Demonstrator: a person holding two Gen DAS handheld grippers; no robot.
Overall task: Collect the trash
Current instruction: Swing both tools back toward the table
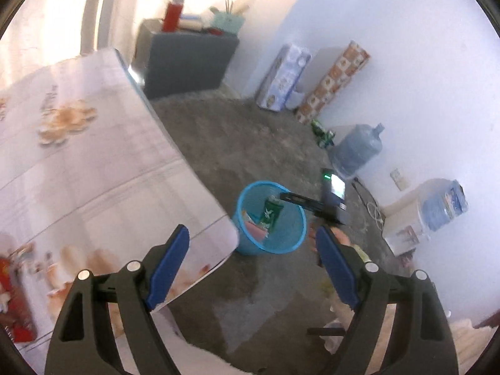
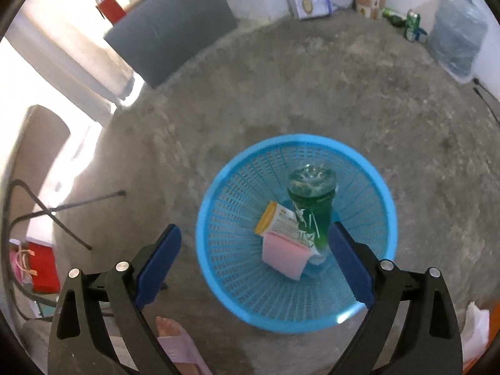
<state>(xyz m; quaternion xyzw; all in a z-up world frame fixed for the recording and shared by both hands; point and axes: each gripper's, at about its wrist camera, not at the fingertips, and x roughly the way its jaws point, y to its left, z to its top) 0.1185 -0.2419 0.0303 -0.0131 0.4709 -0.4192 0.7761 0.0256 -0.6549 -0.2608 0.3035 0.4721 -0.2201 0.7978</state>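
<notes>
Two grippers show their blue pads spread wide with nothing between them. From the right wrist view, the right gripper point(image 2: 253, 256) hangs over a blue mesh basket point(image 2: 218, 268) standing on the grey concrete floor point(image 2: 281, 93); its jaws are released and touch nothing, and a bare foot in a pale sandal point(image 2: 175, 340) shows below its left finger. Inside the basket lie a green plastic bottle point(image 2: 312, 212), leaning with its clear base upward, a pink flat packet point(image 2: 282, 256) and a white and yellow carton point(image 2: 276, 218) partly under it; the print on the carton and on the bottle's label is too small and blurred to read. From the left wrist view, the left gripper point(image 1: 251, 268) is likewise open and empty, held beside the corner of a table point(image 1: 93, 162) covered in a pale cloth with a flower pattern. Past its fingertips the same basket sits on the floor just off the table corner, with the right gripper seen above its rim. Farther off, a large water jug point(image 1: 356, 153) stands by the wall, green cans point(image 1: 322, 134) next to it, and two printed boxes point(image 1: 284, 78) lean against the wall; their lettering cannot be read. A dark cabinet point(image 1: 184, 62) with a red flask point(image 1: 172, 15) on top stands farthest away.
</notes>
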